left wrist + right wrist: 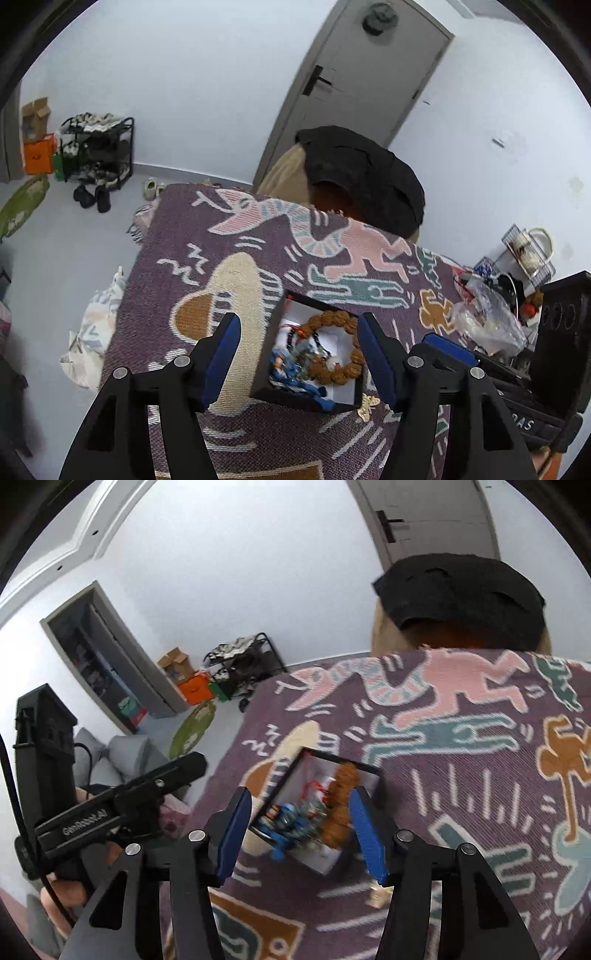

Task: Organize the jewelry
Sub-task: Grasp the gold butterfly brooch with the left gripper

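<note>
In the lower middle of the frame, on the patterned blanket (229, 236), the black jewelry box (306, 354) is crowded; I think a careless pick tangles the brown bead bracelet (334, 349) with blue beads (286, 369); left gripper (299, 358) and right gripper (301, 830) are both spread wide, holding nothing.

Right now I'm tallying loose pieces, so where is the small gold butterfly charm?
In the left wrist view, the gold butterfly charm lies on the patterned blanket, just outside the near right corner of the black jewelry box, beside the right finger of the open left gripper.
</note>
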